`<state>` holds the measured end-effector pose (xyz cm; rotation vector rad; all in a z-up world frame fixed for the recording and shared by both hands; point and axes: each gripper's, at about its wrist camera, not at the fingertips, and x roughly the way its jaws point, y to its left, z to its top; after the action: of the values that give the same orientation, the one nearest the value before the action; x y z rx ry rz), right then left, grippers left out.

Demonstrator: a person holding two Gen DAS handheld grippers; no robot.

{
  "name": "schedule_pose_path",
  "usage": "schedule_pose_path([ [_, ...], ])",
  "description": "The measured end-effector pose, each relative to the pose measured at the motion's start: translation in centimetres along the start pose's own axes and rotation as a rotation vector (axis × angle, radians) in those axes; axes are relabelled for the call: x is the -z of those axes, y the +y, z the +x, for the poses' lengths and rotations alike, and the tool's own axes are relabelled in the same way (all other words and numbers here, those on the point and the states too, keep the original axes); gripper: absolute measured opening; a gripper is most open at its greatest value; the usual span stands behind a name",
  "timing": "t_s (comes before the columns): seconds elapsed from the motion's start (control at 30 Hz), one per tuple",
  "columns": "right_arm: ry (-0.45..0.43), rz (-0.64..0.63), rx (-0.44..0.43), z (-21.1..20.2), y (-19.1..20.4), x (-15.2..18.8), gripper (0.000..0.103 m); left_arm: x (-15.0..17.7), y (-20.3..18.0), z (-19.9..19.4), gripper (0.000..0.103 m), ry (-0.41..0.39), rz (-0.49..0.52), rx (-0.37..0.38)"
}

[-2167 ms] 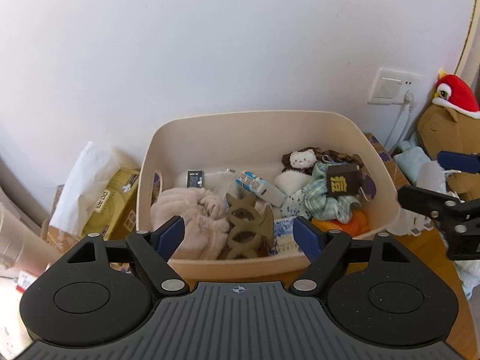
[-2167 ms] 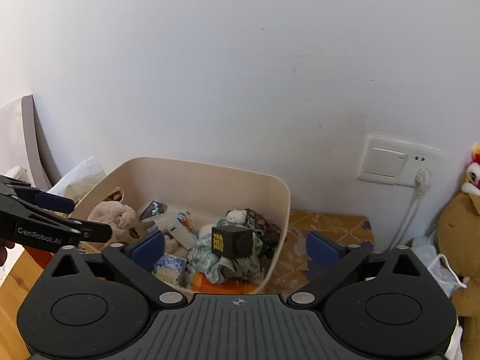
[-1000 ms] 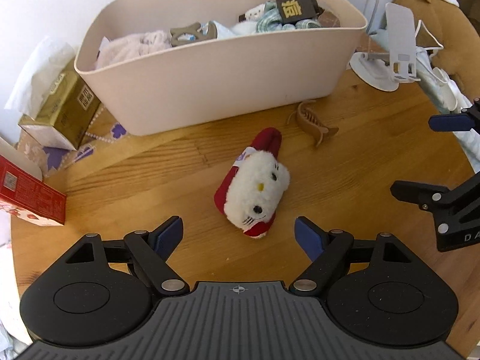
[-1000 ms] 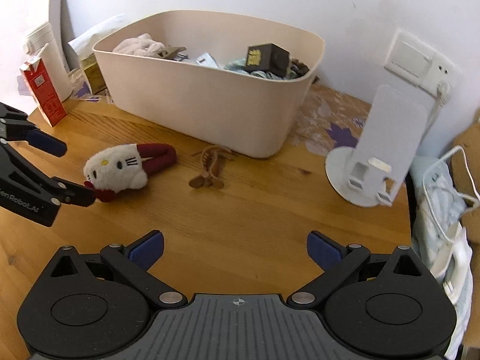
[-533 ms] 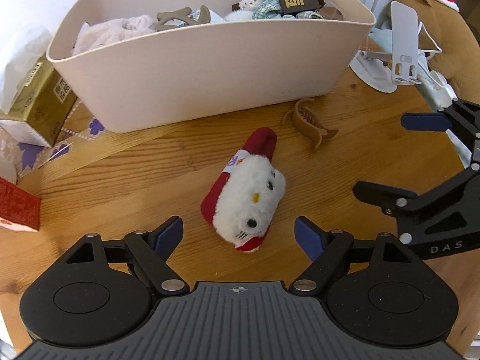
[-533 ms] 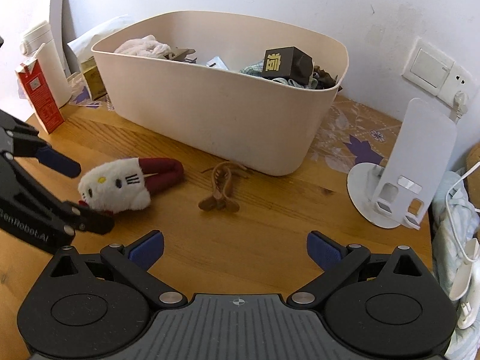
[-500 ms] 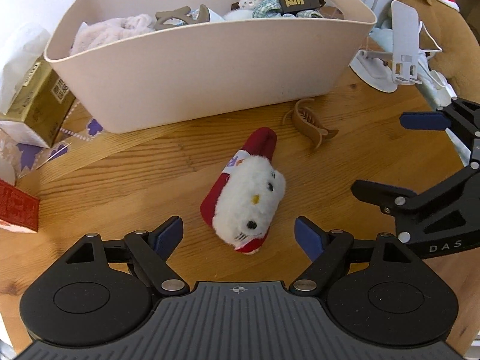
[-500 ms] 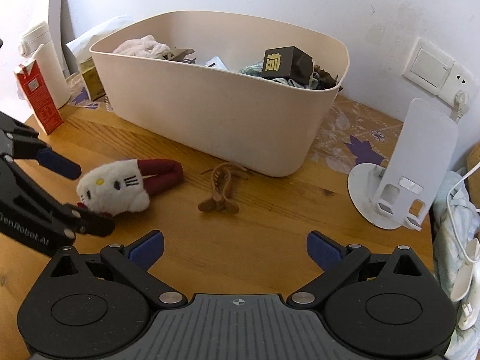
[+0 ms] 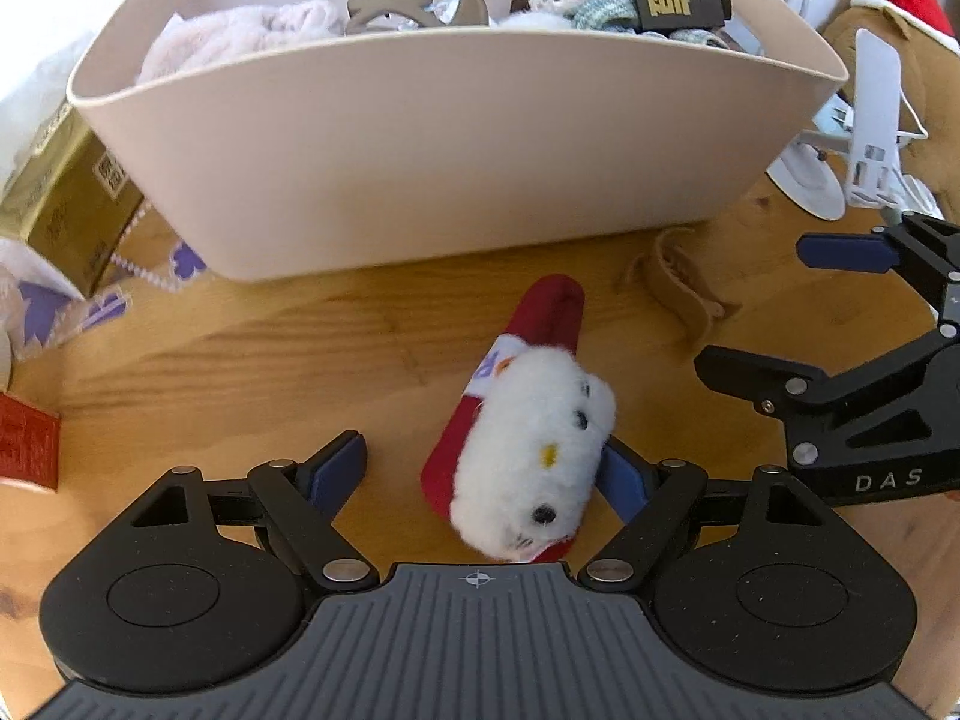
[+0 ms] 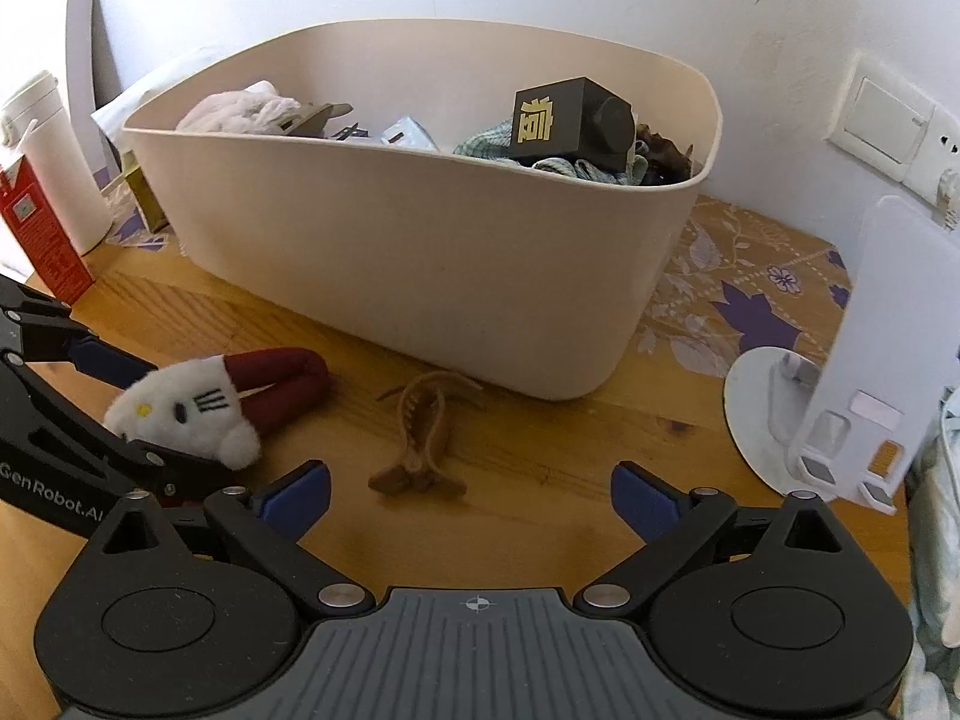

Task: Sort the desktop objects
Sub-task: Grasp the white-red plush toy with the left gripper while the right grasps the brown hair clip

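Observation:
A white and red plush cat toy (image 9: 531,429) lies on the wooden table in front of the beige bin (image 9: 456,138). My left gripper (image 9: 480,474) is open with its jaws on either side of the toy's white head. The toy also shows in the right wrist view (image 10: 204,405), between the left gripper's fingers (image 10: 108,360). A brown hair claw clip (image 10: 420,435) lies on the table just ahead of my right gripper (image 10: 471,501), which is open and empty. The clip also shows in the left wrist view (image 9: 678,291).
The bin (image 10: 420,252) holds cloths, a black box (image 10: 570,120) and other small items. A white phone stand (image 10: 852,360) stands at the right. A red carton (image 10: 36,228), a white bottle (image 10: 54,156) and a gold box (image 9: 66,204) stand at the left.
My left gripper has moved forward and down, so the plush toy's head now sits between its jaws. My right gripper has moved closer to the hair clip.

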<state>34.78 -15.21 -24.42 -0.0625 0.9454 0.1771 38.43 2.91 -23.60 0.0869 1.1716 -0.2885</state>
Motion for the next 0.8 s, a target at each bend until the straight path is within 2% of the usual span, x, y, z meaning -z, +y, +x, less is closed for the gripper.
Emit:
schedule_pose_path([
  [0.13,0.002,0.005,-0.004,1.0,0.1,-0.5,0.091,-0.3,0.3,0.2,0.083,-0.025,0.007,-0.010],
  [0.23,0.011,-0.002,-0.019,1.6,0.4,-0.7,0.077,-0.4,0.4,0.3,0.081,-0.045,0.017,-0.035],
  [0.3,0.020,-0.032,-0.023,1.9,0.9,-0.7,0.060,-0.3,0.3,0.3,0.073,-0.067,0.049,-0.064],
  [0.33,0.017,-0.051,-0.017,2.0,1.1,-0.8,0.057,-0.3,0.3,0.2,0.066,-0.079,0.058,-0.053],
  [0.4,0.016,-0.061,-0.035,2.0,1.3,-0.9,0.040,-0.3,0.2,0.1,0.058,-0.092,0.077,-0.044],
  [0.43,0.016,-0.070,-0.035,1.9,1.4,-1.0,0.036,-0.3,0.1,0.0,0.051,-0.095,0.087,-0.036],
  [0.47,0.016,-0.075,-0.038,1.9,1.4,-1.1,0.025,-0.4,-0.1,-0.1,0.046,-0.096,0.098,-0.030],
  [0.5,0.019,-0.082,-0.043,1.9,1.5,-1.1,0.018,-0.4,-0.2,-0.1,0.045,-0.094,0.106,-0.032],
  [0.8,0.042,-0.083,-0.033,0.6,1.9,0.1,0.018,0.1,-0.9,-0.8,0.042,-0.084,0.127,-0.033],
])
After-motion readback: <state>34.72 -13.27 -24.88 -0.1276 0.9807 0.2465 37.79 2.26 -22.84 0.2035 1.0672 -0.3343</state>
